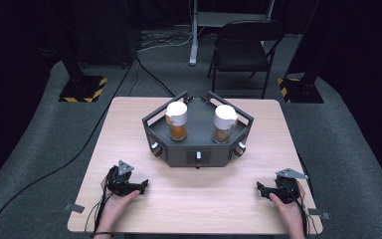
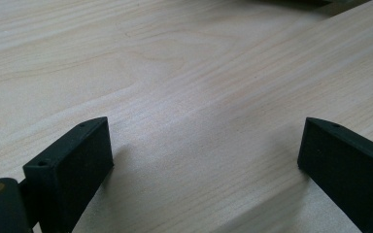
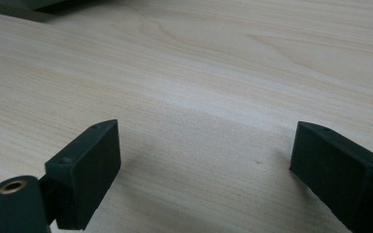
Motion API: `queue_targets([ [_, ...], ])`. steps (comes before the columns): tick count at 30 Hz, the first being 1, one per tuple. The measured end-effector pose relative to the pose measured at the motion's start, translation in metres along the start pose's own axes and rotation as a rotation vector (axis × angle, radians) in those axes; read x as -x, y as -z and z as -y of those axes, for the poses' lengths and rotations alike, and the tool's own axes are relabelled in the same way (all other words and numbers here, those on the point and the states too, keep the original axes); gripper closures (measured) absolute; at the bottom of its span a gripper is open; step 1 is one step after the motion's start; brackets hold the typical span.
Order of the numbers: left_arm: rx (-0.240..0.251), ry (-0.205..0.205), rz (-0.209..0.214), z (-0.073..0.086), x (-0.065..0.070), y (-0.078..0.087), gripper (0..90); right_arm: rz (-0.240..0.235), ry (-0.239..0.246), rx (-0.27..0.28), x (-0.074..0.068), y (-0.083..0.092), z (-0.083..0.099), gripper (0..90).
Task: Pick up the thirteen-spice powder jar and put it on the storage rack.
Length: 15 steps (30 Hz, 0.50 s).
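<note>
Nearest, resting low on the pale wood worktop: left claw at the near left, jaws wide apart, bare wood between them; right claw at the near right, jaws likewise spread, clamped on nothing. Farther back, mid-worktop, well apart from both: dark grey tray carrying two white-capped jars, left jar and right jar, upright, side by side. Beyond, a black folding chair.

No readable text, labels, brands or numbers anywhere. Only sign-like marking: yellow-black hazard stripes on two stand bases on the floor beyond the bench.
</note>
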<state>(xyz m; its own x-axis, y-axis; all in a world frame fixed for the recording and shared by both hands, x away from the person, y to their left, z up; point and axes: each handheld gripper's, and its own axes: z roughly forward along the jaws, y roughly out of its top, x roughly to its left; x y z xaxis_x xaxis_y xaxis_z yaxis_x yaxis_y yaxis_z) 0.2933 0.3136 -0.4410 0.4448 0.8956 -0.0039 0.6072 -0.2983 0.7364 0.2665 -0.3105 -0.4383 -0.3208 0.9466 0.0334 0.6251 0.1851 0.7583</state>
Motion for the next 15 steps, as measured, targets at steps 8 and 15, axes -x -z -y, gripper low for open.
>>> queue_targets([
  [8, 0.0, 0.0, 0.0, -0.0001, -0.0001, -0.0001, 5.1, 0.02, 0.035, -0.023, -0.0083, -0.0024, -0.0038, 5.7],
  [15, 0.0, -0.003, 0.002, 0.0, -0.0001, -0.0001, 5.2, 0.017, 0.039, -0.032, -0.0089, -0.0038, -0.0059, 2.6],
])
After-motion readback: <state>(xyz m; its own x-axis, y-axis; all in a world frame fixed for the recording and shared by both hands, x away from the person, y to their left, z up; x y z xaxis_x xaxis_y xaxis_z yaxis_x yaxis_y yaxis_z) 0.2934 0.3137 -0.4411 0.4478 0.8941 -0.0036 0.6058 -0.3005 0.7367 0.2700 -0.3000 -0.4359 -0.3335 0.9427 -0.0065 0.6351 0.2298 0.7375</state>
